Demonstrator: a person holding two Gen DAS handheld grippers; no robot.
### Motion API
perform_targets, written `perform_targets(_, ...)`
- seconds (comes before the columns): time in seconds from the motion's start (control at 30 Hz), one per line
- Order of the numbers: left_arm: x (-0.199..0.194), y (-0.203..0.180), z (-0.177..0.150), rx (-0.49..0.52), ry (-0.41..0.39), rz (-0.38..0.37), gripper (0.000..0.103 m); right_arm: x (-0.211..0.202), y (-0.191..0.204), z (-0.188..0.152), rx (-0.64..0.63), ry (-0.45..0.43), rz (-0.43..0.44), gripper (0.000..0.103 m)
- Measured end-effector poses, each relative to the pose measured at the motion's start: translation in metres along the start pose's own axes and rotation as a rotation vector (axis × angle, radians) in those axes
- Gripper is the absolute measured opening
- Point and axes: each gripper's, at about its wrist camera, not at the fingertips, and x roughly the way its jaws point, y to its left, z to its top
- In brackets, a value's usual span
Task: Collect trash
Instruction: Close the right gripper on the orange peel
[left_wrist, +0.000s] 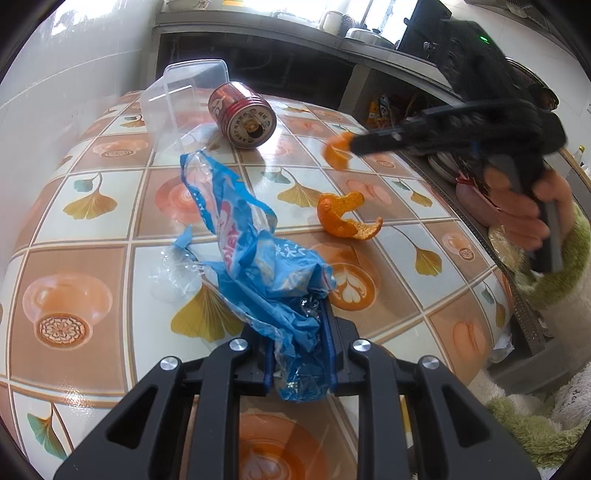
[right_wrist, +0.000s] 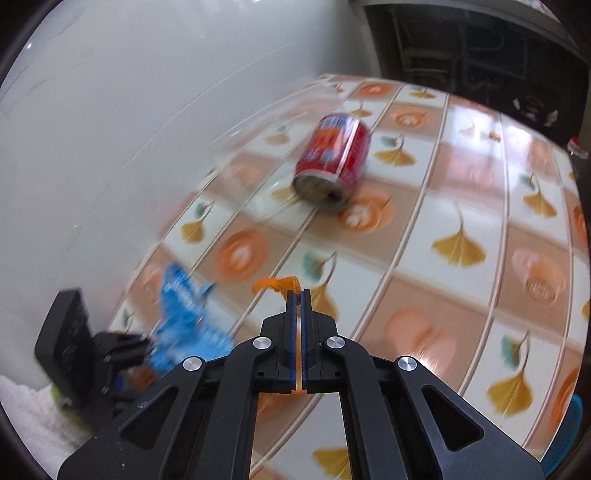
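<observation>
Orange peel (right_wrist: 280, 285) in raised right tongs (right_wrist: 297, 295)

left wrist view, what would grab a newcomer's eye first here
The crumpled blue plastic bag sprawls across the patterned tabletop, its near end clamped in the left gripper. To its right lies a curl of orange peel, while the right gripper holds another orange peel piece up off the table. Behind, a red can lies on its side beside a clear plastic container.

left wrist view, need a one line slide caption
Left gripper clamps the blue plastic bag while the right gripper lifts an orange peel piece above the table.
</observation>
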Motion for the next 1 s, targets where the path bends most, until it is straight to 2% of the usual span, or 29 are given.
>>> perform_targets(0.1, 0.000, -0.001, 0.000, 0.000, 0.000, 0.004, 0.019, 0.009, 0.003, -0.008, -0.004, 0.040, -0.001, 0.002)
perform_targets(0.27, 0.000, -0.002, 0.000, 0.002, 0.002, 0.010, 0.019, 0.020, 0.009, -0.019, -0.039, 0.083, -0.057, 0.007)
perform_targets(0.4, 0.000, -0.002, 0.000, 0.001, 0.002, 0.010, 0.019, 0.016, 0.013, -0.020, -0.075, 0.066, -0.101, 0.025)
perform_targets(0.53, 0.000, -0.002, 0.000, 0.001, 0.001, 0.010, 0.019, 0.007, 0.006, -0.018, -0.046, 0.033, -0.085, 0.031)
perform_targets(0.67, 0.000, -0.002, 0.000, 0.003, 0.002, 0.009, 0.019, 0.009, -0.010, -0.016, 0.035, 0.034, -0.048, 0.031)
perform_targets(0.83, 0.000, -0.002, 0.000, 0.003, 0.001, 0.010, 0.019, 0.014, -0.029, -0.012, 0.152, 0.022, 0.040, 0.031)
perform_targets(1.0, 0.000, -0.002, -0.001, 0.002, 0.001, 0.011, 0.019, 0.028, -0.035, -0.007, 0.193, 0.046, 0.055, 0.031)
